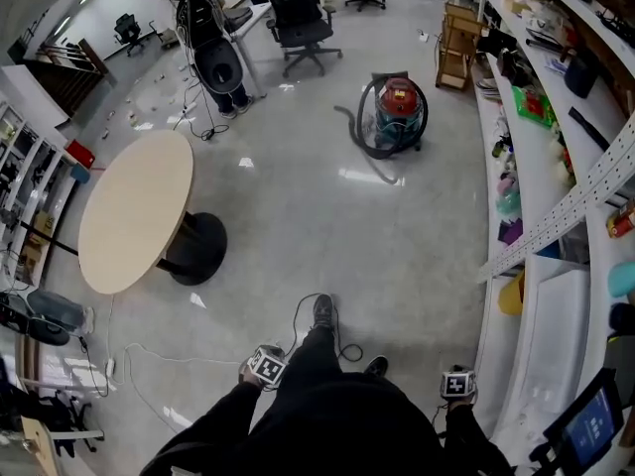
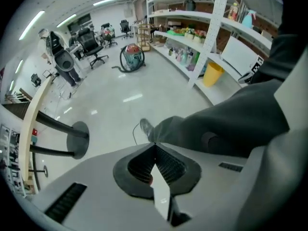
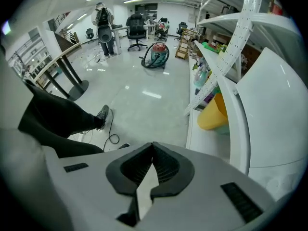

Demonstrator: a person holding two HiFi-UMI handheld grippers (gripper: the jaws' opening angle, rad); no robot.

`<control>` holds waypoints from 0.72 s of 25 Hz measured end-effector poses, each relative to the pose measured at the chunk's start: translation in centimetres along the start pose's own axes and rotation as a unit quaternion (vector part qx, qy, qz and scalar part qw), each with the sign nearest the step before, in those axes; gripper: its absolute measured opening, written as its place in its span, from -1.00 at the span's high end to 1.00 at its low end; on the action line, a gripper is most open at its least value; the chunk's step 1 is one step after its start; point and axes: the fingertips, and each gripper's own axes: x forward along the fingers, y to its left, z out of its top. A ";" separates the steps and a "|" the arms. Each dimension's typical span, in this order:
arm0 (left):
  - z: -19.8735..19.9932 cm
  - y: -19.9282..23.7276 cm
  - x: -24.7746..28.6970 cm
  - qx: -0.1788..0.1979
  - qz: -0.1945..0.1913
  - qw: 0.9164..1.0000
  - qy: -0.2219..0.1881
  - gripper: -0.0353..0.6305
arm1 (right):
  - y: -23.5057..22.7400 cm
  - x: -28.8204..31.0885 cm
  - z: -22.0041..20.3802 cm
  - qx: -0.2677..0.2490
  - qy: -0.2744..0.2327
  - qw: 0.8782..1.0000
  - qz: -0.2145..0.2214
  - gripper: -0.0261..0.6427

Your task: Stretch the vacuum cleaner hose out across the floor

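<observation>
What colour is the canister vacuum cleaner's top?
Red top over a teal body; clearest in head view.

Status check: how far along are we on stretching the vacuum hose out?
Done: nothing yet; the hose lies curled around the vacuum cleaner across the room. In hand: nothing; the left gripper and right gripper are both shut and empty. Left: probably walk over, grip the hose end, and pull it out along the floor.

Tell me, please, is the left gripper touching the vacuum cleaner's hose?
Apart. The head view shows the left gripper beside the person's leg, with open floor between it and the hose curled by the vacuum cleaner.
</observation>
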 end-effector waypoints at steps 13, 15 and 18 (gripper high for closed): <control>7.2 5.9 9.1 0.066 -0.055 0.990 0.110 0.84 | -2.7 -0.4 1.4 0.106 0.111 0.987 -0.044 0.88; 13.7 6.8 10.4 0.086 -0.076 0.991 0.066 0.84 | -4.4 -0.5 4.3 0.103 0.109 0.986 -0.074 0.88; 21.4 7.0 11.2 0.124 -0.115 0.985 0.017 0.84 | -5.4 -0.9 11.2 0.108 0.088 0.986 -0.094 0.88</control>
